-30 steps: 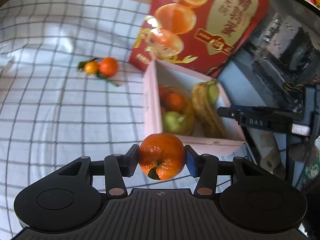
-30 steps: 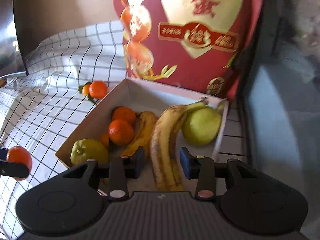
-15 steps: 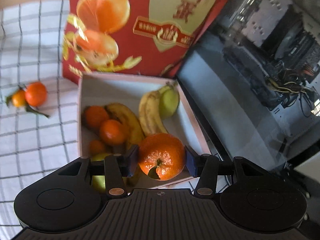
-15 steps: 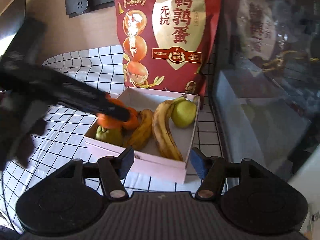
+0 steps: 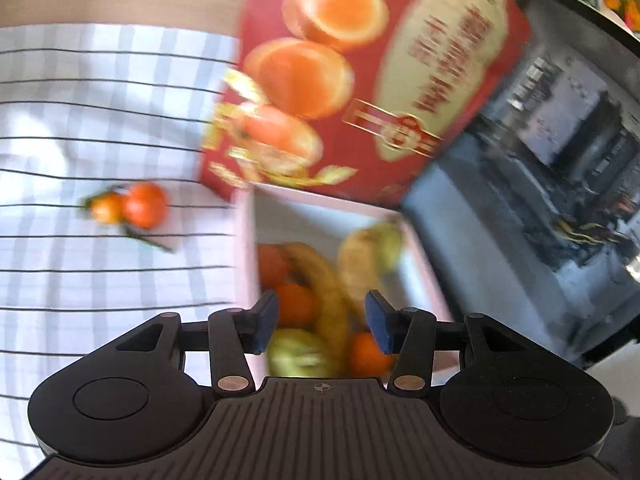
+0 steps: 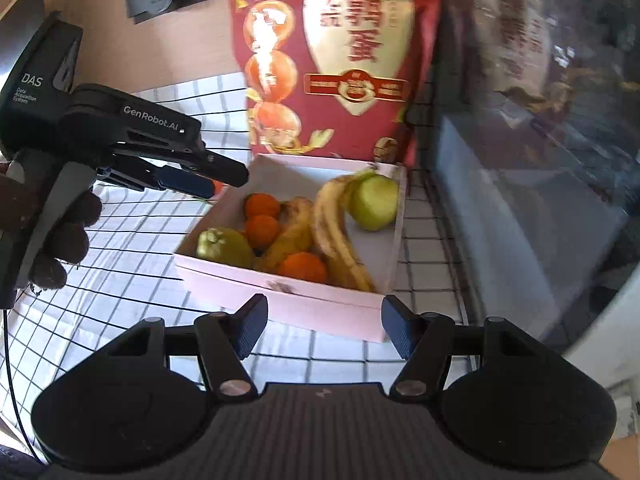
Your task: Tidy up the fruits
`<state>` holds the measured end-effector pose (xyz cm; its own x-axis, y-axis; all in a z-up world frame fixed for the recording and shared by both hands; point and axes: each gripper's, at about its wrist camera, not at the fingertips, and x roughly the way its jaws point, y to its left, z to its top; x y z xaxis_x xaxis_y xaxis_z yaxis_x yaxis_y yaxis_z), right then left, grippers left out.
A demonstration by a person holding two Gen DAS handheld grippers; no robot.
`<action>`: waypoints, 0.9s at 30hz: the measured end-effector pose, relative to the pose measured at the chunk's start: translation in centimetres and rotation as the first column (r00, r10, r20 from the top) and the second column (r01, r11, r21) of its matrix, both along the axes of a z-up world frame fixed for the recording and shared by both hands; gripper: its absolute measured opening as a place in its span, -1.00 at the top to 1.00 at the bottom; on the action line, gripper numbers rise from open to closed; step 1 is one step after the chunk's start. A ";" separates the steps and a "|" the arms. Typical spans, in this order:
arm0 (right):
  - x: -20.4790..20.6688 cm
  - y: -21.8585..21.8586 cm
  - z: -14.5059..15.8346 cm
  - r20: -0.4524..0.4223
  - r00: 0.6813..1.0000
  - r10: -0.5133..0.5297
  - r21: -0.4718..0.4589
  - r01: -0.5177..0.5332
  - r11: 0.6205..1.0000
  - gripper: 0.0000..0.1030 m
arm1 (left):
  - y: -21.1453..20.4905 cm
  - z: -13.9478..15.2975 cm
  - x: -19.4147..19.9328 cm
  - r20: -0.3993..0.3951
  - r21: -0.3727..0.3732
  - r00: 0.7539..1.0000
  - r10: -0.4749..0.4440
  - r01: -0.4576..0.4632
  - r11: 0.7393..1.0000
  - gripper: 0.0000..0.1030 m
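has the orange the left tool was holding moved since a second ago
Yes. It has left the left tool, whose jaws now stand empty, and lies in the pink box at its near wall: the orange.

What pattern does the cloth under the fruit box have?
The cloth is white with a thin black grid of squares, clearest in the right wrist view.

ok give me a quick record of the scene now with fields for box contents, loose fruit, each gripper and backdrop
box: bananas, oranges, green fruits
loose fruit: two small oranges on the checked cloth, left of the box
left gripper: open, empty, over the box
right gripper: open, empty, before the box
backdrop: red bag standing behind the box
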<state>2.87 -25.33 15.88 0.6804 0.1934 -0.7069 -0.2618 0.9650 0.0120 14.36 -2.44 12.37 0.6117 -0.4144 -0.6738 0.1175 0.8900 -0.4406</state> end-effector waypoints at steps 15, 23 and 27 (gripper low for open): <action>10.6 16.9 0.2 0.081 0.966 0.244 -0.191 -0.225 0.955 -0.62 | 14.3 -4.8 -9.6 -0.083 0.192 0.948 0.307 -0.287 0.939 0.00; 22.8 25.1 -5.3 -0.130 0.976 0.176 -0.152 -0.195 0.969 -0.60 | 18.5 -5.7 -12.8 -0.095 0.179 0.946 0.311 -0.291 0.940 0.00; 27.0 25.2 -6.8 -0.151 0.988 0.032 -0.109 -0.048 0.993 -0.56 | 20.0 -5.8 -13.7 -0.089 0.170 0.945 0.315 -0.298 0.939 0.00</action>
<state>29.84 -0.10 9.12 0.5592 0.1324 -0.8184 -0.3035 0.9513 -0.0534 0.62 17.58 6.61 0.6089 -0.1061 -0.7861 -0.2143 0.9321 -0.2919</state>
